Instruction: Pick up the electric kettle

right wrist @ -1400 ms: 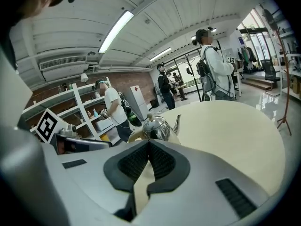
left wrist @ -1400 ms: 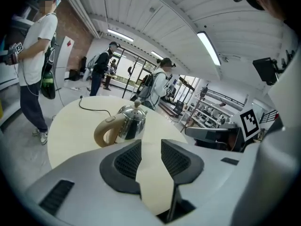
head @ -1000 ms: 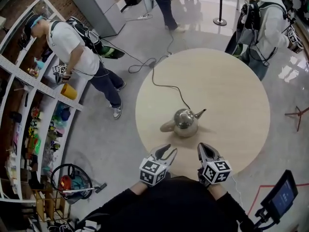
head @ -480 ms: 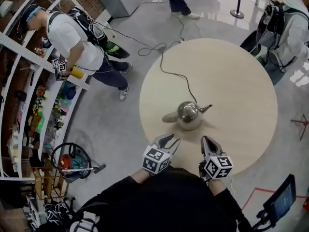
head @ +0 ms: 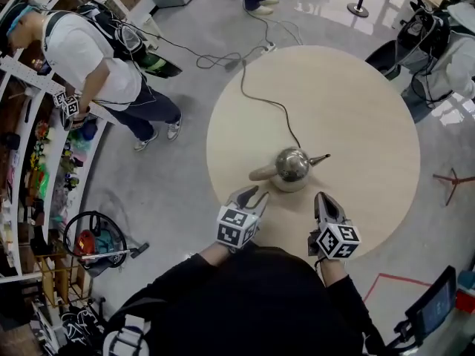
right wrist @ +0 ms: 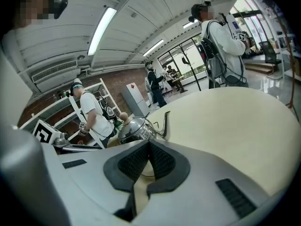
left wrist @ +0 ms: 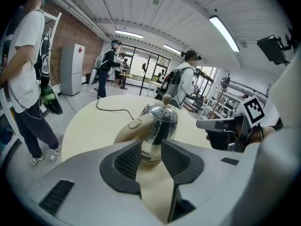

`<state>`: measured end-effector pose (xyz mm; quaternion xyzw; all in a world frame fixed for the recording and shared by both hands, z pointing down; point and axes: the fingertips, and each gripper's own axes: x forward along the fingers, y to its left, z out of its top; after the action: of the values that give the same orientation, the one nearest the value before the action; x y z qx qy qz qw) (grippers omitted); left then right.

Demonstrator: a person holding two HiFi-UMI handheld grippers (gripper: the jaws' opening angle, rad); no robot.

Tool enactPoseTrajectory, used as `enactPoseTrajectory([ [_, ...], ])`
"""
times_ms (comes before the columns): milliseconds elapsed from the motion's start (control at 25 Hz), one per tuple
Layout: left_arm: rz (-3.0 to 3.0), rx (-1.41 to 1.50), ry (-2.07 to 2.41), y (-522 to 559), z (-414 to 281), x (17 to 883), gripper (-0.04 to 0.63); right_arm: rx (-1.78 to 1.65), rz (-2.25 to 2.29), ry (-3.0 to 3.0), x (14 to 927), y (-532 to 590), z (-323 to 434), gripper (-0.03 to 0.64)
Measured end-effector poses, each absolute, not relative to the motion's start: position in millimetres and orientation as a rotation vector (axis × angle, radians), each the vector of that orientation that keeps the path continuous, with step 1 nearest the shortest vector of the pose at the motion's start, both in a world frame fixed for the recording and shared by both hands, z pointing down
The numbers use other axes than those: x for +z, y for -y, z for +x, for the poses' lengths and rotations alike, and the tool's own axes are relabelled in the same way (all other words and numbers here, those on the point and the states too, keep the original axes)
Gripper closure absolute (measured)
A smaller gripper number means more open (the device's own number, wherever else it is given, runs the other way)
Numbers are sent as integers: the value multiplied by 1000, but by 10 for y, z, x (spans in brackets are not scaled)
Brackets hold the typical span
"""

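A shiny steel electric kettle (head: 291, 166) stands on the round beige table (head: 356, 102). Its beige handle (head: 260, 173) points left, its thin spout (head: 320, 158) right, and a black cord (head: 260, 95) runs off the far edge. My left gripper (head: 251, 196) is open and empty, just short of the handle. In the left gripper view the kettle (left wrist: 160, 121) rises right beyond the left gripper (left wrist: 150, 145). My right gripper (head: 324, 199) is shut on nothing, near the table's front edge, right of the kettle. The right gripper view has the kettle (right wrist: 134, 128) past the right gripper (right wrist: 149, 144).
One person (head: 89, 50) stands at the shelving (head: 30, 169) on the left and another person (head: 445, 43) at the table's far right edge. A coiled hose and tools (head: 93, 243) lie on the floor lower left. A screen (head: 434, 310) stands lower right.
Both grippers have moved forward and down towards the kettle, the left one closing in on the handle. The kettle has stayed in place and the jaws are set as before.
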<state>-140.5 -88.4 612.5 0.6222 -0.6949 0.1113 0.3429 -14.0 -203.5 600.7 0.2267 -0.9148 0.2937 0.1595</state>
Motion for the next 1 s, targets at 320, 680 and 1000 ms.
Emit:
enactPoseTrajectory([
  [320,1535,208,1890,915,-1972,6253,451,762,761,2589,5977,2320,-274,611],
  [680,1585,206,1892,1031,-2083,6163,449,810,869,2589,5897,2659,-378,611],
  [1000,1581,219,1887,1007,-2102,6214,433,877,818,2584,6080,2736,-545,606],
])
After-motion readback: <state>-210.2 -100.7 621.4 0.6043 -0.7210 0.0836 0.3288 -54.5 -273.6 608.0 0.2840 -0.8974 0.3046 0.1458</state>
